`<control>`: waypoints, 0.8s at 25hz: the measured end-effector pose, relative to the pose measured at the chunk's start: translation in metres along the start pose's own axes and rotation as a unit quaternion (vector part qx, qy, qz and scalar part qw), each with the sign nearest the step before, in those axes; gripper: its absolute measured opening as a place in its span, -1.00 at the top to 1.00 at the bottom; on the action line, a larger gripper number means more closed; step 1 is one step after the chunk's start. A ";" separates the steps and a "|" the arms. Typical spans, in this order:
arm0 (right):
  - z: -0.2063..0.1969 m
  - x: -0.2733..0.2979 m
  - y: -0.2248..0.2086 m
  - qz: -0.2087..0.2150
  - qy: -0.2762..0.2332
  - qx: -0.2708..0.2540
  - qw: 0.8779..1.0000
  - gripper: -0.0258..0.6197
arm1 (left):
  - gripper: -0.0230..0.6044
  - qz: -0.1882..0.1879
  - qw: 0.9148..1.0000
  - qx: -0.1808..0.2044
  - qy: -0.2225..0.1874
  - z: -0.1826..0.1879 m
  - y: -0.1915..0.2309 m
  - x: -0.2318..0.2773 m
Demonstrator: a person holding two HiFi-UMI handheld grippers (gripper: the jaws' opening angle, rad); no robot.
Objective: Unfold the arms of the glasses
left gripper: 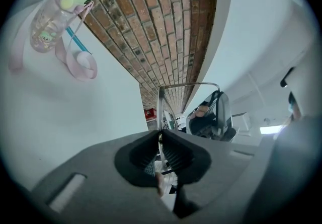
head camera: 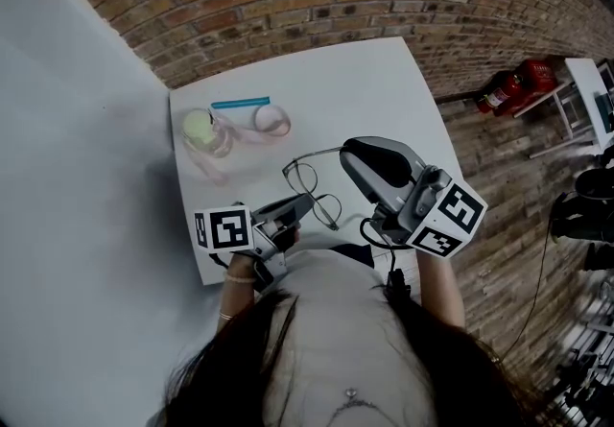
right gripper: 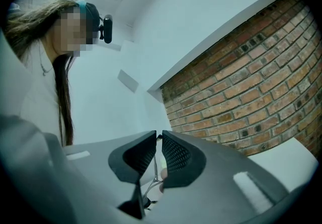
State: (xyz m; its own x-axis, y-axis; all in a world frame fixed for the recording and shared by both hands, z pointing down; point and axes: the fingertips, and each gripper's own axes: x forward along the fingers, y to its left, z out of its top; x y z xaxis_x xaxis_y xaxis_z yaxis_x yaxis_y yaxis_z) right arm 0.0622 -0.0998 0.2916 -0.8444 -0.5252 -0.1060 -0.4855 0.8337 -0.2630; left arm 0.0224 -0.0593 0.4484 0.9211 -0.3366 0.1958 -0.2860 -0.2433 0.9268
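Over the near edge of the table point(head camera: 384, 99), clear of the top: both grippers raised, with the task's thing held between them.

Right gripper point(head camera: 347, 154), toward the table's middle: jaws nearly together, pinching a thin wire, by the look of it one arm. Left gripper point(head camera: 305, 204), at the table's near edge: jaws clamped on the front frame by a lens rim.

Glasses point(head camera: 301, 179) off the table, lenses on edge. The pinched arm runs well away from the frame, so I judge it swung out or nearly so. Second arm not clear in any view; likely left to do, then setting down.

Bottle point(head camera: 203, 130), with strap, lies at the table's far left part. Blue stick point(head camera: 240, 103) lies just beyond it.
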 end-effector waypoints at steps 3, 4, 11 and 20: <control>0.000 -0.001 -0.001 0.000 0.000 0.000 1.000 0.79 | 0.86 0.000 1.000 0.003 0.006 -0.002 -0.001 0.002; 0.000 -0.001 0.000 0.001 0.000 0.001 1.000 0.79 | 0.86 0.000 1.000 0.004 0.007 -0.002 -0.001 0.002; 0.000 -0.001 0.002 0.004 -0.003 0.001 1.000 0.78 | 0.86 -0.020 1.000 -0.019 -0.009 0.002 0.000 -0.001; -0.001 0.001 0.005 0.005 -0.006 0.001 1.000 0.77 | 0.86 -0.027 0.999 -0.029 -0.030 0.008 0.005 -0.009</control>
State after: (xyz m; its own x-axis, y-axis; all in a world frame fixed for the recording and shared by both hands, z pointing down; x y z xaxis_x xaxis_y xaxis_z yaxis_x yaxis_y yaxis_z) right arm 0.0589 -0.0962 0.2913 -0.8460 -0.5193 -0.1208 -0.4768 0.8382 -0.2647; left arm 0.0107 -0.0654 0.4489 0.9167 -0.3786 0.1278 -0.2194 -0.2095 0.9529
